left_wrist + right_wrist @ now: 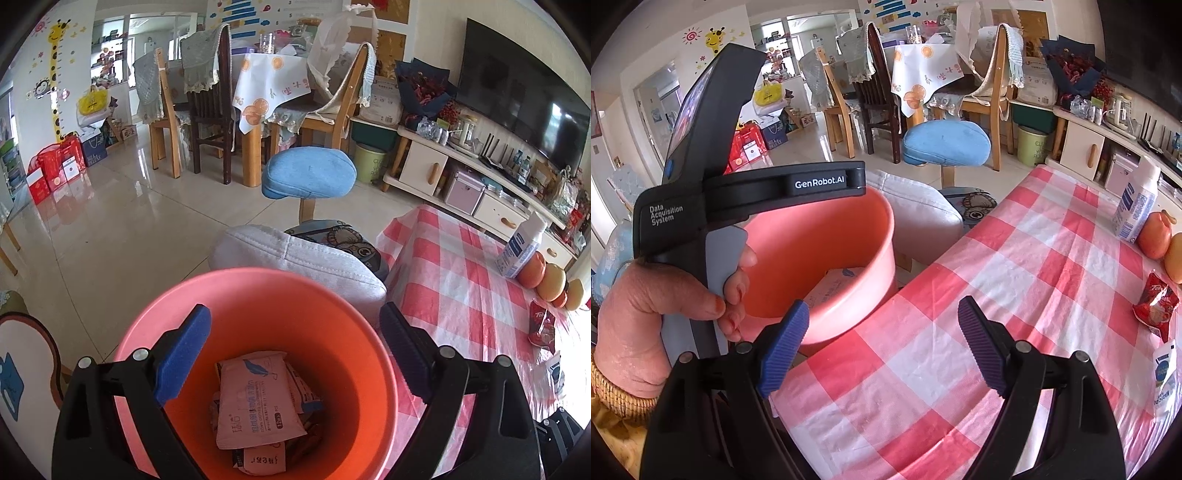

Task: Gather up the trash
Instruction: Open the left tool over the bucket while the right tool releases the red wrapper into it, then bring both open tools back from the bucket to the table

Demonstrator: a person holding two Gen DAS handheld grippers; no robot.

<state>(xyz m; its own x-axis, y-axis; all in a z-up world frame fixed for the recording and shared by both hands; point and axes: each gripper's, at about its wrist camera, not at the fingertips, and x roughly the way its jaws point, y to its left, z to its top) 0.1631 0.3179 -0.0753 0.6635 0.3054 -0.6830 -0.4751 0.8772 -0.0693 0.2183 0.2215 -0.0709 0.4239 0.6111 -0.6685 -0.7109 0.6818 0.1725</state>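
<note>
With the round pink plastic bin (827, 258) hanging off the bench (960, 332) edge, both the left gripper (291, 354) above it and right gripper (882, 343) gaping empty, the crumpled red snack wrapper (1156, 302) far from the bin is best approached squarely.

The pink bin (258, 295) is cut off by the bottom edge of the left wrist view, and the black arms of the left gripper (295, 350) cover its near rim. Inside the bin, a pale wipes packet (255, 398) hides most of the wrappers beneath it; its small print is unreadable. In the right wrist view, the left hand (665, 306) and its device cover the bin's left side. Far right of the bin, a white sachet (1165, 373) runs out of view.
</note>
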